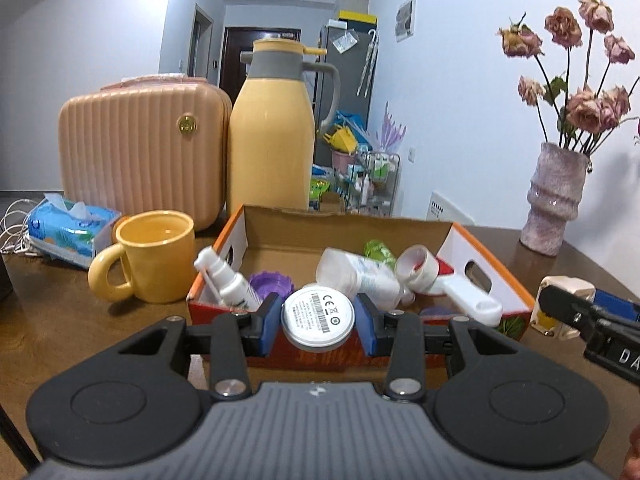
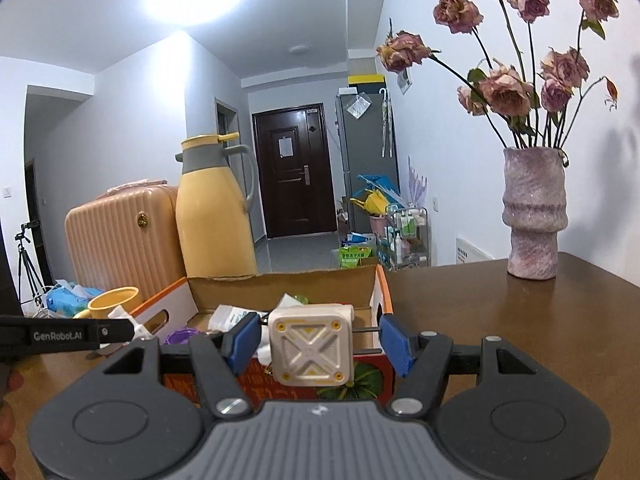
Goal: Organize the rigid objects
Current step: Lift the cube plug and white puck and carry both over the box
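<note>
Two claws: both are working at the near wall of the cardboard box [image 1: 348, 224], each w/ one rigid item.
Left claw [image 1: 318, 322]: clenched on the round white disc [image 1: 318, 316]; blue pads are pressing its rim from both sides, label face is tilting toward the camera.
Disc vs box: it's hanging at the near wall, about level w/ the rim, near the left corner; prob. not yet over the inside.
Right claw [image 2: 318, 342]: jaws are standing wider than the cream cube adapter [image 2: 310, 350]; the left pad is sitting close to it, a gap is showing at the right pad. Can't tell if it's gripping or just framing it.
Adapter vs box: it's sitting at the near right corner, in front of the printed wall.
Risk 1: disc is held on a curved rim only, so a tilt or bump on the wall could be popping it out onto the table [image 1: 40, 320].
Risk 2: box is already crowded w/ the spray bottle [image 1: 230, 280], purple cap [image 1: 270, 282] and tape dispenser [image 1: 436, 278]; a dropped disc could be bouncing off them.
Risk 3: claws are working close, so they could be clashing at the right corner.
</note>
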The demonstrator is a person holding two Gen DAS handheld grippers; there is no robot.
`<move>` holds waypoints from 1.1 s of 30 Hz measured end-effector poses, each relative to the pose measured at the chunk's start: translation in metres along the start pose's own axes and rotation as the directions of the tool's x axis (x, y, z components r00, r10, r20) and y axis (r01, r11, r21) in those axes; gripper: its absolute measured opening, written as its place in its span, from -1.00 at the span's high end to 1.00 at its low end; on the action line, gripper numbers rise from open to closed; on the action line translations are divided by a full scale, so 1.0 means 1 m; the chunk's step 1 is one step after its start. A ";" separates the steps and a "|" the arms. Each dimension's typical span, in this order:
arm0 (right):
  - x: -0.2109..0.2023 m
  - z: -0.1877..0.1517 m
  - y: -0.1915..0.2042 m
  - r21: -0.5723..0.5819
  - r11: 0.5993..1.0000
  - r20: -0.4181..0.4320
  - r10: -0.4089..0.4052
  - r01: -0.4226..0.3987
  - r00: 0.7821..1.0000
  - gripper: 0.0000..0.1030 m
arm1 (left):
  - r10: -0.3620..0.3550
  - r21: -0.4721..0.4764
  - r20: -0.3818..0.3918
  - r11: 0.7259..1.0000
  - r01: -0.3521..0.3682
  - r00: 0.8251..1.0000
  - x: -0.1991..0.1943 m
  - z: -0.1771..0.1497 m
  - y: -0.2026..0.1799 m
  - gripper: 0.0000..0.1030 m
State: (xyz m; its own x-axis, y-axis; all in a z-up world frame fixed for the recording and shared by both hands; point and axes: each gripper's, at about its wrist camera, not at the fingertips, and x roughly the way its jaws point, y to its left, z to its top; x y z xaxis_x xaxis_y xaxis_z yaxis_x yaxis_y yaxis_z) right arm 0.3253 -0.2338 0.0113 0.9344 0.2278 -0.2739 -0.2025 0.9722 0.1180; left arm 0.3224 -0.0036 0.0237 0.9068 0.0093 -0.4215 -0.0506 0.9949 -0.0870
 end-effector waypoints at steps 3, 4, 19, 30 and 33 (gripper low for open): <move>0.003 0.005 0.004 -0.008 1.000 0.014 0.004 -0.004 1.000 -0.25 | 0.004 -0.004 0.020 1.000 -0.003 1.000 0.001 0.006 -0.002 0.22; 0.004 0.006 0.005 -0.010 1.000 0.017 0.006 -0.006 1.000 -0.25 | 0.003 -0.007 0.026 1.000 -0.003 1.000 0.002 0.008 -0.003 0.22; 0.044 0.021 0.022 -0.011 1.000 0.050 0.016 -0.016 0.999 -0.25 | 0.036 -0.030 0.077 0.999 -0.033 0.996 0.026 0.029 -0.004 0.22; 0.071 0.025 0.023 -0.010 1.000 0.041 0.018 -0.017 0.999 -0.25 | 0.054 -0.013 0.082 0.999 -0.053 0.995 0.056 0.038 -0.005 0.22; 0.081 0.026 0.023 -0.015 1.000 0.034 0.017 -0.016 0.999 -0.25 | 0.059 -0.006 0.084 0.998 -0.059 0.995 0.065 0.041 -0.006 0.22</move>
State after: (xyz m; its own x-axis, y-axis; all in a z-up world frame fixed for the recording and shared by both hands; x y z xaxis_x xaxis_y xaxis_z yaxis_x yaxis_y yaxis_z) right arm 0.4037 -0.1949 0.0164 0.9403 0.2423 -0.2392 -0.2221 0.9690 0.1085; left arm 0.3987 -0.0052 0.0335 0.9342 0.0762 -0.3484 -0.1060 0.9921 -0.0673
